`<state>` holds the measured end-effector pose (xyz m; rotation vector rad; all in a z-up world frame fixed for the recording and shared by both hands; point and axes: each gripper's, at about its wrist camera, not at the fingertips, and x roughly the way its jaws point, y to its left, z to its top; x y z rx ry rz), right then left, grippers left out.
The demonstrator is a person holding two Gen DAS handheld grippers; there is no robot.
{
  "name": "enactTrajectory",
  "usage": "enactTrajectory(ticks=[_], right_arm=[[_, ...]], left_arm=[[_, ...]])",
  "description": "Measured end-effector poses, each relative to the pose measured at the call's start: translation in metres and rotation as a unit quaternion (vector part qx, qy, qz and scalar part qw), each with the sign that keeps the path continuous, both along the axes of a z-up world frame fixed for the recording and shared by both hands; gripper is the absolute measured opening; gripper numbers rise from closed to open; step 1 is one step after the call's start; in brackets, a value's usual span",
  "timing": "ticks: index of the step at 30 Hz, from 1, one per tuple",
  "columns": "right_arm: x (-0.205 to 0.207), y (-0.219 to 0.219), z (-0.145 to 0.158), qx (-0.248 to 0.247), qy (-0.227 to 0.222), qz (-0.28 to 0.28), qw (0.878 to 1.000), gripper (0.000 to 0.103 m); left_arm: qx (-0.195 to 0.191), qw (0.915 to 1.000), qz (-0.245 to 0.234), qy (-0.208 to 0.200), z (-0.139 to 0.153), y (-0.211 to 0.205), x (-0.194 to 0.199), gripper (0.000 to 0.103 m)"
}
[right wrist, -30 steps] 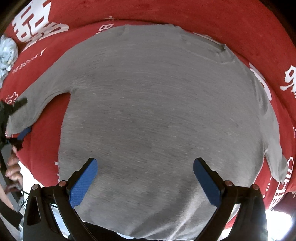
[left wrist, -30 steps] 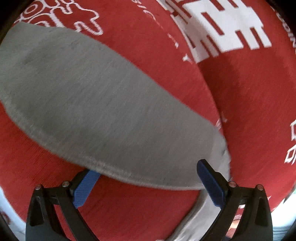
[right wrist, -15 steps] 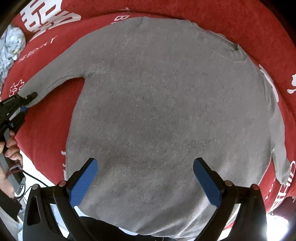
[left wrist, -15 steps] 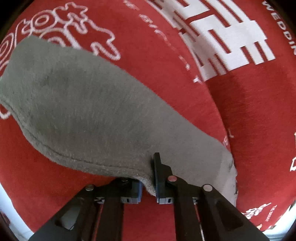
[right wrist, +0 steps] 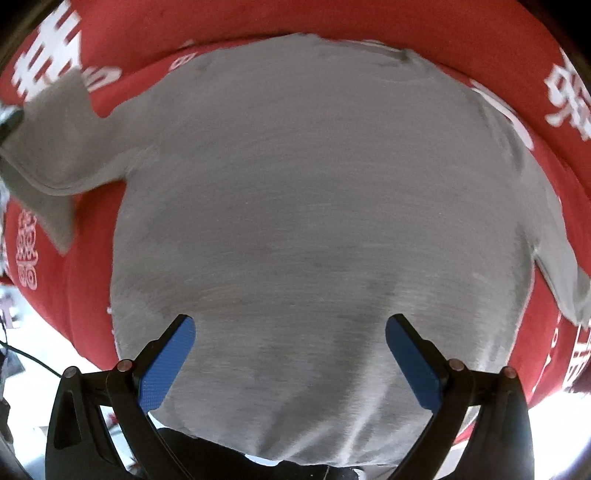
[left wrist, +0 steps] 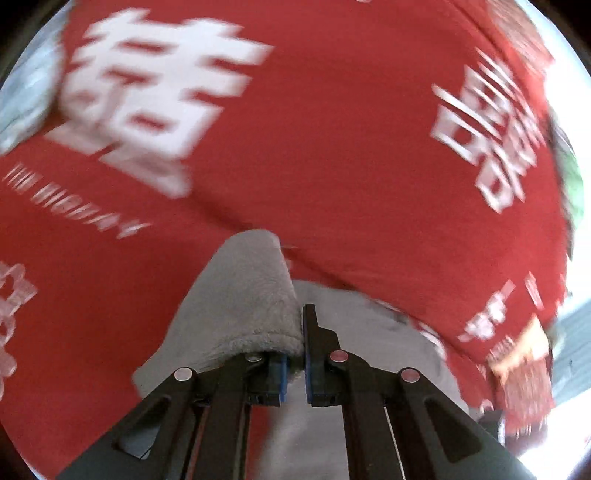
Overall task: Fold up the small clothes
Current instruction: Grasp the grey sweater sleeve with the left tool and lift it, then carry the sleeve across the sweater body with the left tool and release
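Sweater flat on red cloth | left gripper pinched on sleeve cuff, lifted off cloth | right gripper wide open, empty, above hem | advice: carry cuff across chest, keep fold line straight

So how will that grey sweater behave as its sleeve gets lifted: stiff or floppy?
Probably floppy: the sleeve pinched in the left gripper already bends and drapes. The fleecy-looking knit should grip the pads rather than slip. The sweater body lies flat on the red cloth, so it will likely drag along.
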<state>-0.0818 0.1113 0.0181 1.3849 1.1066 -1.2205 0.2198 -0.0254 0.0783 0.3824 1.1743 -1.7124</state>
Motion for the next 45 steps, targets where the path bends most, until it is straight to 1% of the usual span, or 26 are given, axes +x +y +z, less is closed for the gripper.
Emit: enactTrajectory(ticks=[2,4,8,10,12,14,16,17,18,22,24,25,27,28,29,32,34,35,37,38,40,41,42,43,44,45], right_arm=[[-0.027,0.011,0.007,-0.005,0.0,-0.026,1.0,0.103],[-0.048,0.018,0.011,-0.009,0.0,-0.046,0.999,0.103],[-0.087,0.025,0.019,-0.009,0.002,-0.09,0.996,0.103],[-0.103,0.038,0.02,-0.003,0.004,-0.108,0.994,0.103],[-0.123,0.049,0.014,0.008,0.007,-0.13,0.992,0.103],[-0.135,0.056,0.01,0.015,0.006,-0.142,0.99,0.103],[-0.149,0.063,0.008,0.022,0.007,-0.15,0.988,0.103],[-0.16,0.067,0.009,0.022,0.008,-0.15,0.988,0.103],[-0.161,0.066,0.009,0.021,0.01,-0.151,0.988,0.103],[-0.169,0.049,0.026,-0.007,0.018,-0.146,0.989,0.103],[-0.165,0.036,0.037,-0.03,0.015,-0.131,0.991,0.103],[-0.158,0.023,0.045,-0.056,0.013,-0.107,0.993,0.103],[-0.134,0.006,0.054,-0.079,0.018,-0.067,0.994,0.103],[-0.113,-0.01,0.06,-0.1,0.032,-0.017,0.994,0.103],[-0.103,-0.007,0.057,-0.11,0.041,0.005,0.993,0.103],[-0.044,-0.034,0.05,-0.147,0.08,0.126,0.978,0.103],[-0.003,-0.061,0.031,-0.154,0.112,0.206,0.96,0.103],[0.008,-0.063,0.027,-0.156,0.127,0.23,0.952,0.103],[0.027,-0.069,0.014,-0.17,0.179,0.277,0.929,0.102],[0.029,-0.07,0.01,-0.173,0.191,0.282,0.924,0.101],[0.033,-0.087,-0.001,-0.172,0.215,0.274,0.922,0.094],[0.033,-0.093,-0.006,-0.169,0.221,0.268,0.922,0.082],[0.038,-0.097,-0.008,-0.166,0.223,0.266,0.923,0.052],[0.036,-0.101,-0.01,-0.163,0.215,0.259,0.927,0.031],[0.028,-0.107,-0.008,-0.164,0.188,0.234,0.94,0.012],[0.022,-0.109,-0.006,-0.169,0.173,0.212,0.947,0.014]], left_arm=[[-0.006,0.999,-0.044,-0.006,0.002,-0.021,-0.045,0.007],[-0.002,0.9957,-0.092,-0.016,0.0,-0.027,-0.091,0.007],[0.032,0.9833,-0.175,-0.04,-0.025,-0.033,-0.183,0.007],[0.048,0.976,-0.198,-0.076,-0.045,-0.029,-0.21,0.008],[0.067,0.9642,-0.226,-0.122,-0.065,-0.024,-0.239,0.008],[0.089,0.9541,-0.242,-0.152,-0.081,-0.023,-0.251,0.027],[0.089,0.9528,-0.24,-0.163,-0.085,-0.015,-0.244,0.075],[0.076,0.9545,-0.231,-0.172,-0.08,-0.011,-0.239,0.082],[0.068,0.9551,-0.227,-0.178,-0.074,-0.009,-0.234,0.085],[0.059,0.9548,-0.205,-0.207,-0.052,-0.005,-0.202,0.085],[0.061,0.9565,-0.165,-0.233,-0.042,-0.006,-0.166,0.085],[0.063,0.9568,-0.154,-0.238,-0.042,-0.005,-0.156,0.085],[0.076,0.9551,-0.121,-0.259,-0.045,-0.002,-0.12,0.085],[0.087,0.9521,-0.109,-0.272,-0.05,0.0,-0.103,0.085],[0.094,0.9502,-0.104,-0.278,-0.054,0.001,-0.096,0.085],[0.128,0.9437,-0.076,-0.296,-0.072,0.005,-0.062,0.085],[0.135,0.9416,-0.069,-0.3,-0.08,0.009,-0.054,0.085],[0.14,0.9408,-0.067,-0.301,-0.084,0.011,-0.051,0.085],[0.147,0.9399,-0.067,-0.301,-0.091,0.013,-0.051,0.085],[0.147,0.9405,-0.068,-0.299,-0.094,0.013,-0.054,0.085],[0.144,0.9401,-0.074,-0.3,-0.099,0.011,-0.064,0.085],[0.14,0.9384,-0.079,-0.306,-0.101,0.01,-0.07,0.085],[0.139,0.9365,-0.08,-0.312,-0.103,0.009,-0.073,0.085],[0.139,0.9345,-0.079,-0.318,-0.106,0.009,-0.075,0.085],[0.144,0.9336,-0.074,-0.32,-0.11,0.007,-0.076,0.085],[0.148,0.9359,-0.068,-0.313,-0.111,0.005,-0.073,0.085]])
